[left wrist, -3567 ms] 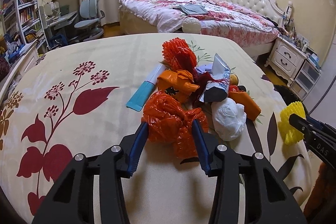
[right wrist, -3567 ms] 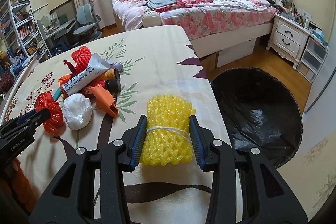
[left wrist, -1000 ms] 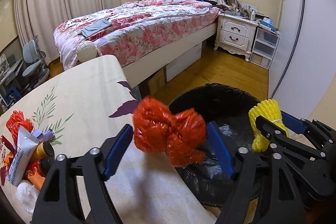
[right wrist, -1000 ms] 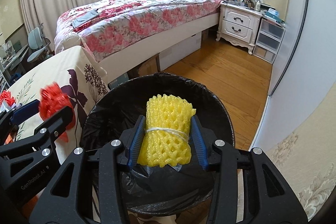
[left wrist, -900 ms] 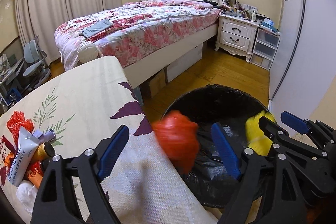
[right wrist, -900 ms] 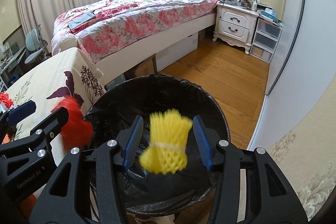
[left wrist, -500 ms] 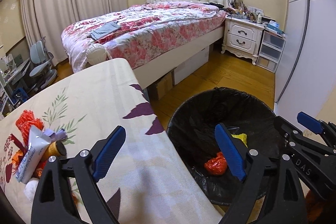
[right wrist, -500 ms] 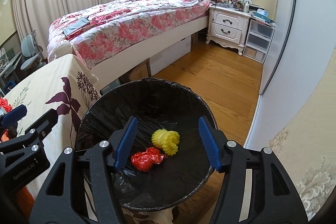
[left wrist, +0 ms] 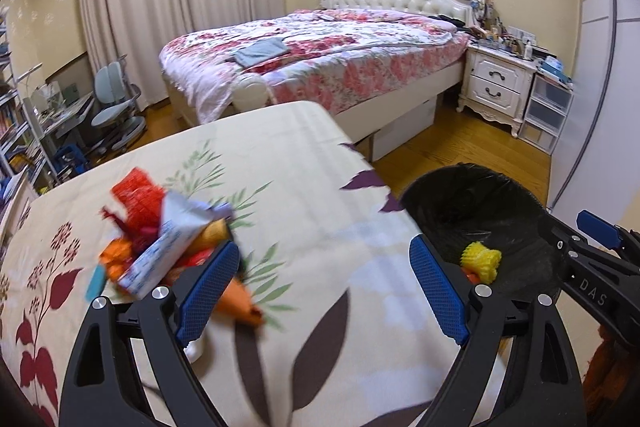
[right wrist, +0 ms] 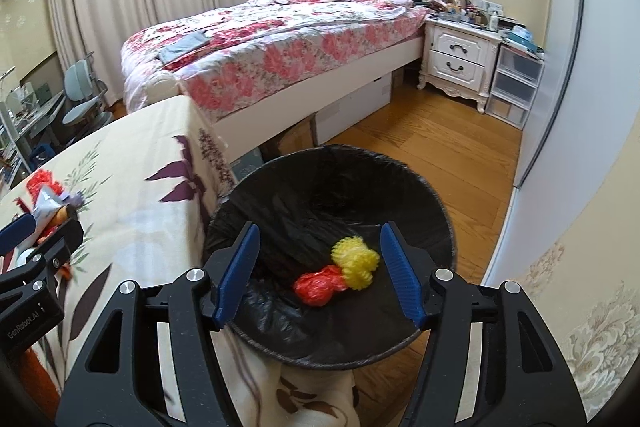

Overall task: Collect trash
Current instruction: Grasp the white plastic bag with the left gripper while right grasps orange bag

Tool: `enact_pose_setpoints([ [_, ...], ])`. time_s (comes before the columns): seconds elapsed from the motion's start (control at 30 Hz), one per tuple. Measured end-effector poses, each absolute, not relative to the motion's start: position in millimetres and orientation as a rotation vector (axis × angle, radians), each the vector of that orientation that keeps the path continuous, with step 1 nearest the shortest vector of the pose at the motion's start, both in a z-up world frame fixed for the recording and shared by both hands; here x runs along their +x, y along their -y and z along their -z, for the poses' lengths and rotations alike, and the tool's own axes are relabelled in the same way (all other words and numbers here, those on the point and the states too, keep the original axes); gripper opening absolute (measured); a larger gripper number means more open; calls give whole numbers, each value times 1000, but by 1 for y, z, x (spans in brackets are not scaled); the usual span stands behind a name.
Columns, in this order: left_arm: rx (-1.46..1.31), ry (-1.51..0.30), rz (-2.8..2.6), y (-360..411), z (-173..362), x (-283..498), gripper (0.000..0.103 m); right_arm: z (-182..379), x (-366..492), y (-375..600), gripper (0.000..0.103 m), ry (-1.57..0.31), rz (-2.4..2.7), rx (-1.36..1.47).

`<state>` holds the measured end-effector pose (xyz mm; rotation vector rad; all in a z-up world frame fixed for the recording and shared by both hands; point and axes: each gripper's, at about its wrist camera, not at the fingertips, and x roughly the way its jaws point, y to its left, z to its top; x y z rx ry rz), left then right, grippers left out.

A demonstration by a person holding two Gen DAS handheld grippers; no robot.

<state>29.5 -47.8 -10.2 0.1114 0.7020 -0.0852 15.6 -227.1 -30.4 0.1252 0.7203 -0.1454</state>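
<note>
Grippers are both angled downward, empty: left gripper [left wrist: 324, 291] spread over the floral tablecloth [left wrist: 328, 227], right gripper [right wrist: 320, 273] released above the black-lined round bin [right wrist: 440, 211].

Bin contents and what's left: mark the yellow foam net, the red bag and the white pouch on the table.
yellow foam net [right wrist: 356, 263], right wrist view, middle of the mesh.
red bag [right wrist: 318, 285], right wrist view, centre of the crumpled plastic.
white pouch [left wrist: 160, 255], left wrist view, printed face, blurred.

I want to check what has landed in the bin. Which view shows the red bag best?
The right wrist view: the red bag lies unobstructed in the bin beside the yellow net. The left wrist view shows only a red sliver behind its finger.
</note>
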Motion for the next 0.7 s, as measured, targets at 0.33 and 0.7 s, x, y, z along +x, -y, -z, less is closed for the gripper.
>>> enact_pose_setpoints([
  [0.33,63,-730,-53,-16,19,3,87,33,8,170,61,-746,15,79],
  [0.7,8,-805,-69,-54,38,14,76,38,12,129,61,-766,-78,48],
])
